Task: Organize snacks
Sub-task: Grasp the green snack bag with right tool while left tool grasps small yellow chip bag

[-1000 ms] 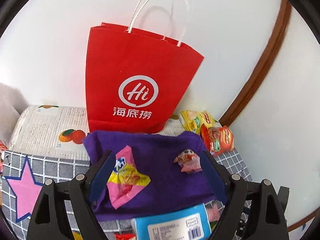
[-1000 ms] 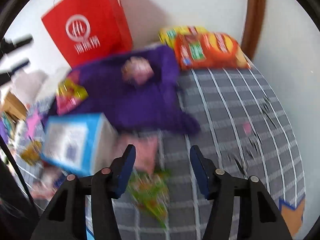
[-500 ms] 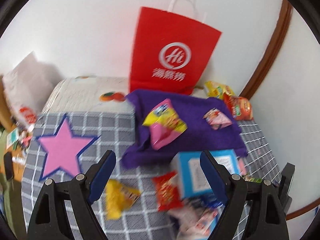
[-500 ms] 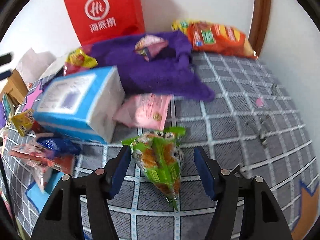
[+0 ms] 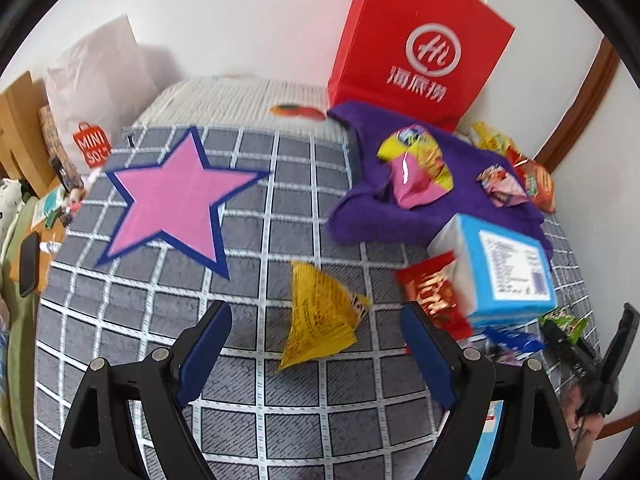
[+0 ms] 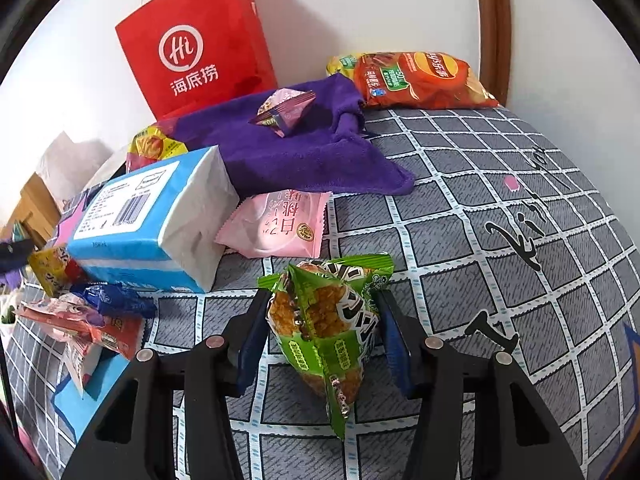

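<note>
In the right wrist view my right gripper (image 6: 320, 328) has its two fingers closed against the sides of a green snack packet (image 6: 324, 320) on the grey checked bedspread (image 6: 500, 264). A pink packet (image 6: 280, 224), a blue tissue box (image 6: 148, 224) and a purple towel (image 6: 296, 148) lie beyond it. In the left wrist view my left gripper (image 5: 316, 340) is open and empty, hovering just before a yellow packet (image 5: 320, 316). A red packet (image 5: 436, 296) and the blue box (image 5: 504, 268) lie to its right.
A red paper bag (image 5: 420, 48) stands against the wall behind the towel, which carries a pink-yellow packet (image 5: 416, 176) and a small pink one (image 6: 284, 112). Orange chip bags (image 6: 416, 80) lie at the back right. Several small packets (image 6: 84, 320) are at the left.
The left gripper pulled back and swung left, bringing the yellow packet between its open fingers. The right gripper moved forward and closed around the green packet.
</note>
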`<move>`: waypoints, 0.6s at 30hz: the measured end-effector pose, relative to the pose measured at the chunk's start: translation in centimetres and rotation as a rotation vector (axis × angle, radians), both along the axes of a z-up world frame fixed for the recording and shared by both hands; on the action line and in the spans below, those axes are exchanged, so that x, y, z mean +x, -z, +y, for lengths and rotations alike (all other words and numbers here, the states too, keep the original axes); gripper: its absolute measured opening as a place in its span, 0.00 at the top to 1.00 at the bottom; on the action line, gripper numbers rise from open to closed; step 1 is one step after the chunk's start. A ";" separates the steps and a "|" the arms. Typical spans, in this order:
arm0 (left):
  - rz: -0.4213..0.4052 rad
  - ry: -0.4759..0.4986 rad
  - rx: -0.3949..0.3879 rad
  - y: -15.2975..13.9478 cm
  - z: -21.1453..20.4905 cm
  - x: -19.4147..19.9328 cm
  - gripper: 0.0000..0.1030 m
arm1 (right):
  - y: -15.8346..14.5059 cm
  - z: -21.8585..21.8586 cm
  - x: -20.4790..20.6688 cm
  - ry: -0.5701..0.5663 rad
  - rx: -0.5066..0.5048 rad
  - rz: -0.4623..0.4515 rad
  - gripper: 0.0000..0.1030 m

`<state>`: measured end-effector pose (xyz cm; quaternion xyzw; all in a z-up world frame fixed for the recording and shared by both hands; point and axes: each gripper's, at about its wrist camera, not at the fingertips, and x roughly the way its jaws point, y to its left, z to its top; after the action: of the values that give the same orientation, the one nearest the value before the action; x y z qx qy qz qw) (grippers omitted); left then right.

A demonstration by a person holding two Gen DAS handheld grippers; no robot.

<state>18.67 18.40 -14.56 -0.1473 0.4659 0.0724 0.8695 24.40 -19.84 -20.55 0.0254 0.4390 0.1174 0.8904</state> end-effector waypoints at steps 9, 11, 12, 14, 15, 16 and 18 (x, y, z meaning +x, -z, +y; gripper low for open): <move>0.049 0.036 0.013 3.6 -0.6 1.2 0.19 | 0.0 -0.3 -0.2 0.021 0.006 0.002 0.49; 0.052 0.035 0.013 4.0 -0.4 1.3 0.20 | 0.0 -0.5 -0.2 0.020 0.012 0.003 0.49; 0.053 0.036 0.009 4.2 -0.4 1.3 0.22 | 0.0 -0.5 -0.2 0.020 0.015 0.004 0.49; 0.053 0.048 -0.004 4.3 -0.2 1.3 0.36 | 0.0 -0.7 -0.2 0.021 0.024 0.005 0.49; 0.054 0.049 -0.007 4.3 -0.1 1.3 0.38 | 0.0 -0.7 -0.2 0.021 0.031 0.007 0.49; 0.055 0.050 -0.011 4.2 -0.1 1.4 0.41 | 0.0 -0.8 -0.1 0.021 0.034 0.008 0.49; 0.051 0.066 -0.028 4.1 0.0 1.4 0.57 | 0.0 -0.8 -0.1 0.021 0.036 0.008 0.49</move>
<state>20.02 18.35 -18.62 -0.1422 0.4935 0.0410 0.8570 24.30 -20.63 -20.58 0.0465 0.4401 0.1158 0.8892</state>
